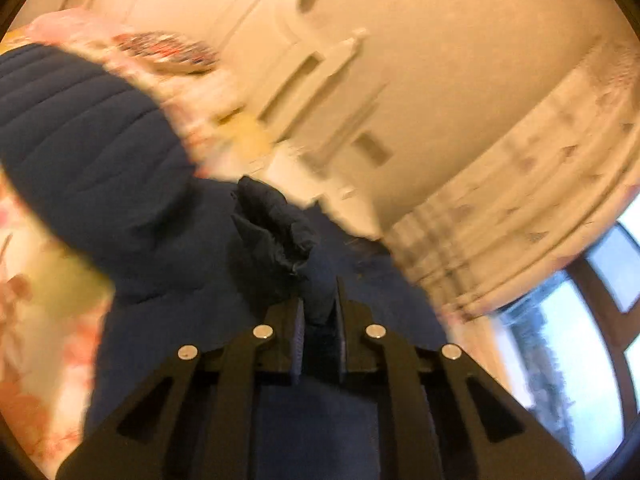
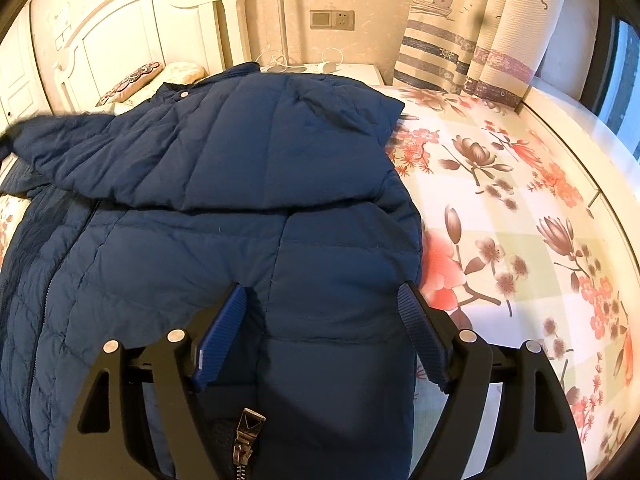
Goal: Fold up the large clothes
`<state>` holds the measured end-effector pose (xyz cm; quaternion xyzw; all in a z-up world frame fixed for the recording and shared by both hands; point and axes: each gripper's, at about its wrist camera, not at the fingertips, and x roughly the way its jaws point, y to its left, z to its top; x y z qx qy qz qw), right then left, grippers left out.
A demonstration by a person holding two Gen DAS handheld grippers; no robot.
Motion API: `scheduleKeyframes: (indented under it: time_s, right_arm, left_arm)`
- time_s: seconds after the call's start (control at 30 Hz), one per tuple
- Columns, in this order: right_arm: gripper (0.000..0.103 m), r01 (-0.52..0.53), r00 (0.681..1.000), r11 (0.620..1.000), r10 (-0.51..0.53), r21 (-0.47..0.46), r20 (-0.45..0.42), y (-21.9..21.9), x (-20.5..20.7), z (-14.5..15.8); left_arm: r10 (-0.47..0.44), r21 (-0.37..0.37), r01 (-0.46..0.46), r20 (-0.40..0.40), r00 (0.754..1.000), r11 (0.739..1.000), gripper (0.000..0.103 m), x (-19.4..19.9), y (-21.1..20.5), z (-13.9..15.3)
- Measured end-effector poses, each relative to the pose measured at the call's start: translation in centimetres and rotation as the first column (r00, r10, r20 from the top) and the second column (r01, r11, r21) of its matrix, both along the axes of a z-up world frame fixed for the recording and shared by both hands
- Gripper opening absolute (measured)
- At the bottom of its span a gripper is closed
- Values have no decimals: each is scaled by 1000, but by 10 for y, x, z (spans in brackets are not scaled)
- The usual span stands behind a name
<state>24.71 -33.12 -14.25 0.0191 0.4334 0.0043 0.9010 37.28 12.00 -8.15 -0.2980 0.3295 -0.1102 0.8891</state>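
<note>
A navy quilted down jacket [image 2: 224,184] lies on the floral bedspread [image 2: 520,216], its right sleeve folded across the chest. My right gripper [image 2: 322,300] is open, its jaws wide apart just above the jacket's lower part, near a metal zipper pull [image 2: 246,432]. My left gripper [image 1: 320,308] is shut on a bunched fold of the jacket [image 1: 276,224] and holds it lifted. That view is motion-blurred, with more of the jacket [image 1: 80,128] at the left.
A white headboard [image 2: 132,28] and pillows [image 2: 136,76] stand at the back left, a white nightstand [image 2: 344,70] with cables behind the jacket. Curtains [image 2: 480,28] and a window [image 2: 624,64] are at the right. The bed's white edge [image 2: 576,136] runs along the right.
</note>
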Motion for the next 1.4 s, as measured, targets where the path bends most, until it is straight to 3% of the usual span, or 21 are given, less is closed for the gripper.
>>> scheduleKeyframes:
  time_s: [0.1,0.17,0.23,0.3,0.33,0.4,0.43,0.5,0.57,0.6,0.63,0.73,0.83,0.9,0.97,1.03,1.1,1.27,1.4]
  right_arm:
    - [77,0,1000,1000,0,1,0,0,0,0]
    - [77,0,1000,1000,0,1,0,-1,1,0]
    - [77,0,1000,1000,0,1,0,-2,1,0]
    - [77,0,1000,1000,0,2,0,-2,1,0]
    - [77,0,1000,1000,0,3,0,-2,1,0]
    - [77,0,1000,1000,0,2,0,-1,1,0]
    - [77,0,1000,1000,0,1,1,-2,1,0]
    - [77,0,1000,1000,0,0,1,-2,1,0]
    - [77,1,1000,1000,-1,-3,1,-1,1,0]
    - [77,1,1000,1000,-1,-7,2,-1,0,0]
    - [77,2,1000,1000,-2,-11,3,-1,0,0]
    - [76,3,1000,1000,-3,-27,4,1,-1,2]
    - [75,1,999,1000,0,9,-35,2,2,12]
    - [74,-20,1000,999,19,46,5,6,4,28]
    - [74,-34,997,999,34,-6,74,17,12,51]
    - [74,-54,989,992,68,-110,128,37,30,65]
    - [75,-84,988,984,103,-157,119,52,54,61]
    - [76,-101,995,987,97,-128,-36,56,105,6]
    - [76,-102,994,992,99,-75,-46,49,106,18]
  left_arm:
    - [32,51,-25,-140,990,998,18,1,2,-38]
    - [80,112,-63,-158,984,992,32,-5,3,-42]
    - [197,215,-174,-89,976,961,64,-18,0,-24]
    - [255,277,-265,74,964,923,85,-35,-8,6]
    - [251,307,-281,134,959,909,89,-39,-18,19]
    - [181,412,-254,208,961,875,90,-45,-41,33]
    - [128,474,-212,202,971,854,90,-40,-56,33]
    - [60,538,-100,92,994,837,90,-18,-73,12]
    - [56,542,-25,-41,998,840,88,0,-76,-21]
    - [50,541,10,-96,994,841,82,8,-75,-38]
    - [49,546,26,-122,991,837,81,16,-73,-50]
    - [46,563,29,-117,992,826,85,13,-74,-51]
    - [37,636,70,-154,987,769,95,19,-86,-59]
    - [50,691,76,-161,986,719,97,18,-95,-61]
    - [60,722,74,-158,986,688,98,18,-101,-61]
    - [61,720,74,-159,985,690,98,18,-100,-59]
    - [58,708,76,-163,985,702,98,15,-92,-55]
    - [56,703,77,-164,985,707,99,16,-92,-54]
    - [56,701,78,-166,985,709,99,14,-91,-53]
